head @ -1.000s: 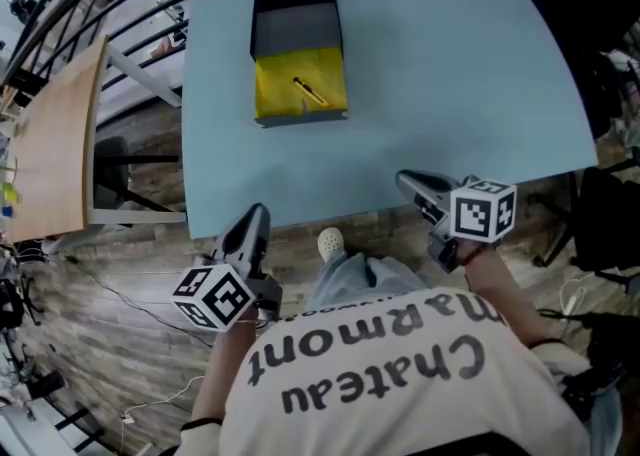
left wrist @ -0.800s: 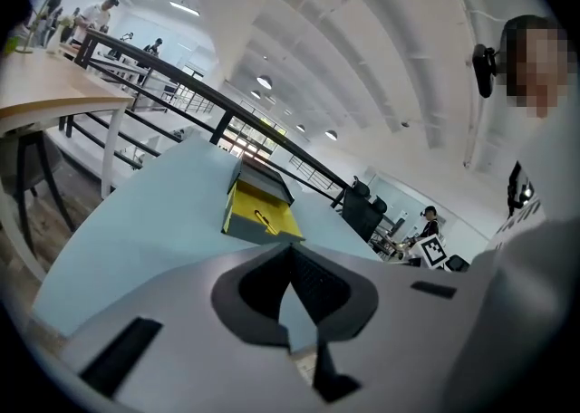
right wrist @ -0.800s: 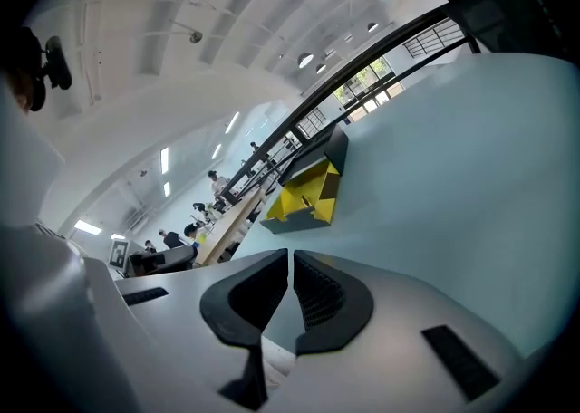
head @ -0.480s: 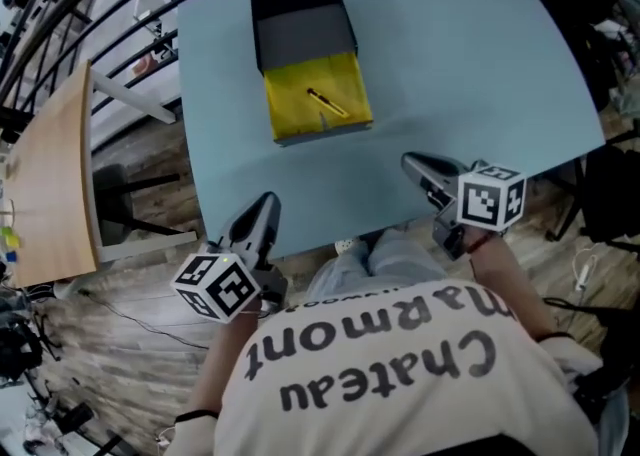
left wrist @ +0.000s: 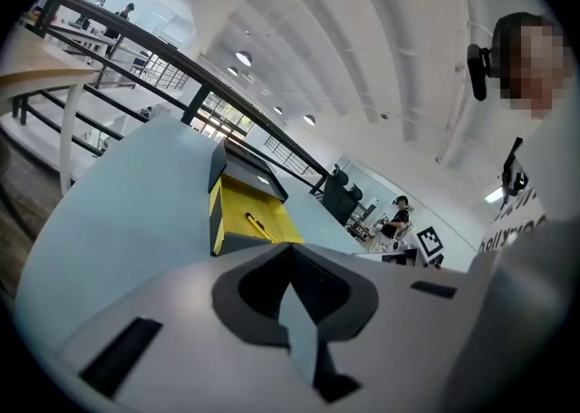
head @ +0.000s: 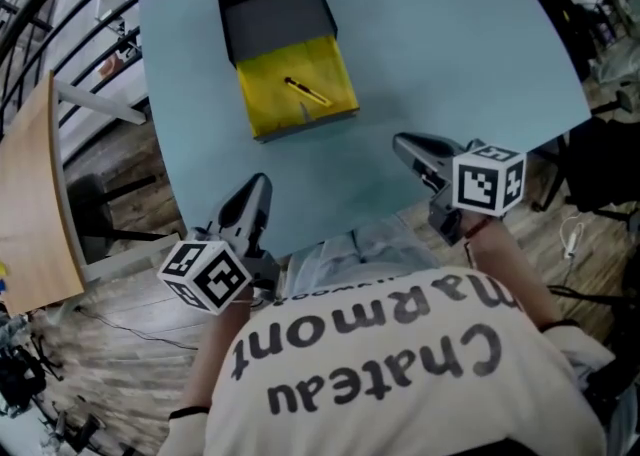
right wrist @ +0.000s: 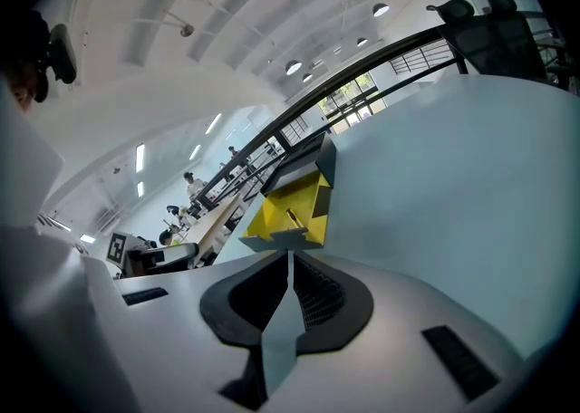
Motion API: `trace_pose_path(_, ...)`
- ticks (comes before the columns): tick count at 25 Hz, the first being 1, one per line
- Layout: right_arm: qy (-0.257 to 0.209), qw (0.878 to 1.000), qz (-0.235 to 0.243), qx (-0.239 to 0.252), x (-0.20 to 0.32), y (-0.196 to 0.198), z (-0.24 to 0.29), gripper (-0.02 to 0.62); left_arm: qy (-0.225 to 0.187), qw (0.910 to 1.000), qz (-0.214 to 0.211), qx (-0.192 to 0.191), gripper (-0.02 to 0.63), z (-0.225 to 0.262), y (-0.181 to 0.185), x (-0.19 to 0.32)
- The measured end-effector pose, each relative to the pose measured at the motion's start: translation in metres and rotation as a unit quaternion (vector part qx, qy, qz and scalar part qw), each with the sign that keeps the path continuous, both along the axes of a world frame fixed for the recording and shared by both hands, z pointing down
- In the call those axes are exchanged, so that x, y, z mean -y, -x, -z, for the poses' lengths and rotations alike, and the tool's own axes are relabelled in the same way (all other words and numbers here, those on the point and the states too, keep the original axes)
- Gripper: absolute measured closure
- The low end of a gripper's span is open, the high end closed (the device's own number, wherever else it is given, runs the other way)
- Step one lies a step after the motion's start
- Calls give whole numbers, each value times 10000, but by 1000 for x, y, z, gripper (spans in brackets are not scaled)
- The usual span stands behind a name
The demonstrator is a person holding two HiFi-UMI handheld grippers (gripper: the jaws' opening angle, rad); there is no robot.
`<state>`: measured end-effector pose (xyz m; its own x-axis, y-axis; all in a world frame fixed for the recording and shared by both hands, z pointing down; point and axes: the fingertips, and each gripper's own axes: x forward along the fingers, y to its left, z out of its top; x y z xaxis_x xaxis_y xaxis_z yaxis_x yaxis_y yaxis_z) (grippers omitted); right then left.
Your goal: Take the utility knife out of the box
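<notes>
Left gripper (head: pixel 254 192) and right gripper (head: pixel 405 147) crept forward over table (head: pixel 450 44) edge since second ago, jaws pinched together, empty. Utility knife (head: pixel 306 92) sits in open box (head: pixel 270 112) at 12 o'clock (reach only starting).

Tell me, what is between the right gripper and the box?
Only bare table lies between the right gripper and the box; the head view shows it.

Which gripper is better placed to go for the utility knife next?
Probably right: the right gripper, jaws shut, points straight at the utility knife in the box; the left gripper aims slightly past it.
</notes>
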<state>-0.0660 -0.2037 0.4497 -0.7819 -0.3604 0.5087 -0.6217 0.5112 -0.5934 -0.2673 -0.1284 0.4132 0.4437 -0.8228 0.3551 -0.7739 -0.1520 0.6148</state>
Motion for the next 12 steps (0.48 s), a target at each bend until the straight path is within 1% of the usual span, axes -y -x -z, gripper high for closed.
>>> trace_pose_path(6, -12, 9999, 126, 48, 22, 14, -4, 551, -7, 9999, 18, 129, 603, -1, 4, 18)
trace_pose_path(12, -6, 9996, 242, 175, 45, 24, -4, 551, -253, 9984, -52, 513, 603, 7, 7, 42)
